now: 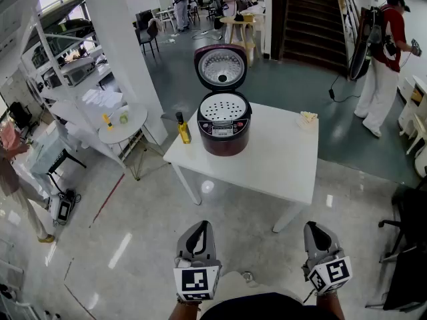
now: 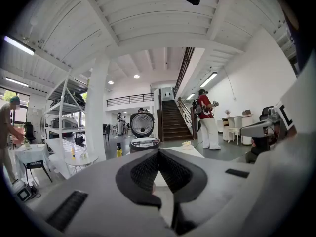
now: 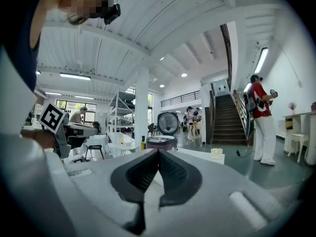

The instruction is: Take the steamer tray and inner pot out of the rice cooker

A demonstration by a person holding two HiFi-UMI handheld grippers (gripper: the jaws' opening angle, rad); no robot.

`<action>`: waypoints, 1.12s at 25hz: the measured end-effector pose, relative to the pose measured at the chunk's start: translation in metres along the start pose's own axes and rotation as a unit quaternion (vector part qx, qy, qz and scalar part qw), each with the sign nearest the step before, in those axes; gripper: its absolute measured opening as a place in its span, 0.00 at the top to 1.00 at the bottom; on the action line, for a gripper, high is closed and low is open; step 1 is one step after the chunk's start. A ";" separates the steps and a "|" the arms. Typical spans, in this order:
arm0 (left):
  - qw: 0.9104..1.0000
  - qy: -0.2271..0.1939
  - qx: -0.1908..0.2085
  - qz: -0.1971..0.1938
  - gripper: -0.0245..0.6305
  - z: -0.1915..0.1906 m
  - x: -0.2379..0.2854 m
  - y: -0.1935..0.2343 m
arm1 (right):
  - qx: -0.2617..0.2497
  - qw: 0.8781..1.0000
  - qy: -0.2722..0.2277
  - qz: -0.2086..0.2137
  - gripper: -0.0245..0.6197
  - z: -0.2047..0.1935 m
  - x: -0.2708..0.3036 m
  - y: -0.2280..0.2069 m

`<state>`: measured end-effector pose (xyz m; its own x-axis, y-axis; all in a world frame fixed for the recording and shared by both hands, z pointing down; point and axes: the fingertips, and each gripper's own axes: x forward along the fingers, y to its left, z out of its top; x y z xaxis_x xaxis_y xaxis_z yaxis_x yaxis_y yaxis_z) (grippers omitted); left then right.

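A dark red rice cooker (image 1: 224, 127) stands on a white table (image 1: 267, 162) with its lid (image 1: 221, 67) swung up and back. A white perforated steamer tray (image 1: 224, 107) lies in its mouth; the inner pot below it is hidden. Both grippers hang well short of the table, close to my body. My left gripper (image 1: 199, 231) is shut and holds nothing, and so is my right gripper (image 1: 315, 233). The rice cooker (image 2: 143, 143) shows small and far off past the left jaws, and the rice cooker (image 3: 161, 142) sits likewise beyond the right jaws.
A yellow oil bottle (image 1: 183, 129) stands on the table left of the cooker, a small pale object (image 1: 307, 118) at its far right corner. A round side table (image 1: 122, 125) and shelving (image 1: 67, 65) lie to the left. A person in red (image 1: 383, 59) stands far right by the stairs (image 1: 307, 19).
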<state>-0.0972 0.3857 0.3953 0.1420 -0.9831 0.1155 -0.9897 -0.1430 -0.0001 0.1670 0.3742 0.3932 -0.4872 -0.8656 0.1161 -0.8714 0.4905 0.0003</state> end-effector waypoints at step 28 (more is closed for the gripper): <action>0.998 -0.047 -0.028 -0.031 0.11 0.014 0.023 -0.009 | -0.028 0.998 -0.053 -0.010 0.35 0.011 0.022 -0.015</action>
<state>-0.0849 0.3622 0.3837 0.2012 -0.9793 0.0209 -0.9780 -0.1996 0.0602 0.1690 0.3469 0.3851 -0.4759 -0.8794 0.0104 -0.8777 0.4757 0.0574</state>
